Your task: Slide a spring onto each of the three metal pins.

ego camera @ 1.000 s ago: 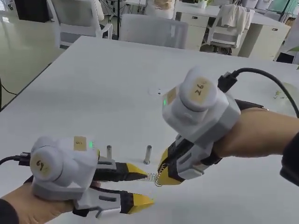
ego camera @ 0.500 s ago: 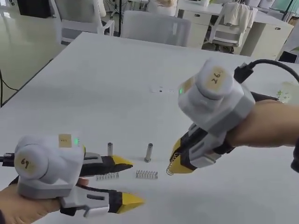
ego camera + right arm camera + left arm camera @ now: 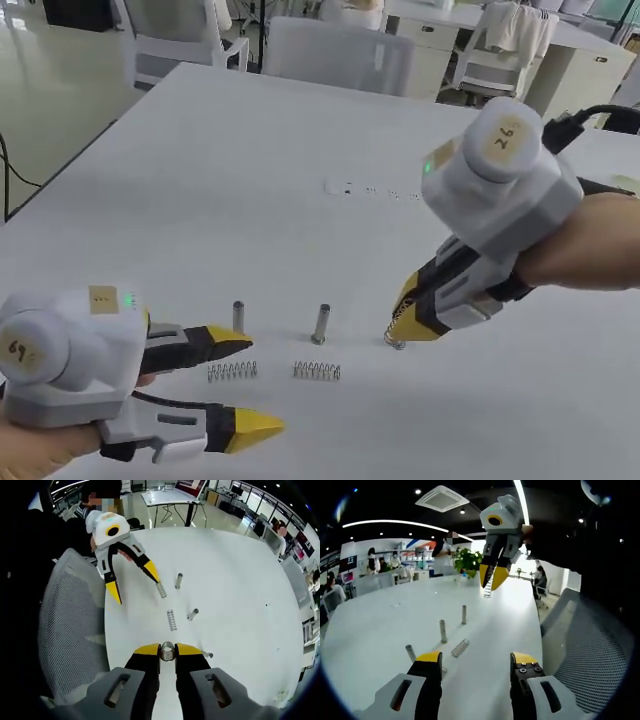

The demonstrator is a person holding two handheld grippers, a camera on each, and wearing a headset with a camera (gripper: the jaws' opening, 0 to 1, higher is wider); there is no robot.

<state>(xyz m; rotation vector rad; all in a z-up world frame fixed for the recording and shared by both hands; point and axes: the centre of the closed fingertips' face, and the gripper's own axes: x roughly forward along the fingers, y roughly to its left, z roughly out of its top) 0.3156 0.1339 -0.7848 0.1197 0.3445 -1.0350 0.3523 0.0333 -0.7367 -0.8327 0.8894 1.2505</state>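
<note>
"Tongs first. What do you see?"

"My right tongs (image 3: 400, 335) are clenched on a spring (image 3: 396, 335). In the right gripper view it sits pinched between the yellow tips (image 3: 167, 650), coil end facing the camera. The left tongs (image 3: 258, 385) are released, jaws wide apart with nothing between them, held low at the near edge of the white table (image 3: 250, 180)."

"Where are the other springs?"

"Two lie flat on the table, one (image 3: 232, 371) just ahead of the left tongs' upper tip and the other (image 3: 316, 371) a little to its right. Both are loose, with no pin through either one."

"And the pins?"

"In the head view I see two upright — one (image 3: 238, 316) just behind the left-hand spring, one (image 3: 321, 325) just behind the right-hand spring. Both are bare. From the left gripper view all three stand in a row (image 3: 410, 652) (image 3: 442, 631) (image 3: 464, 615), and the right tongs (image 3: 490, 582) hang above the table beyond the farthest one, spring (image 3: 488, 587) dangling from the tips."

"Is the held spring on a pin?"

"I can't tell from the head view, because the tongs cover that spot. In the right gripper view the third pin (image 3: 207, 654) shows just beside my right-hand jaw, apart from the spring."
</note>
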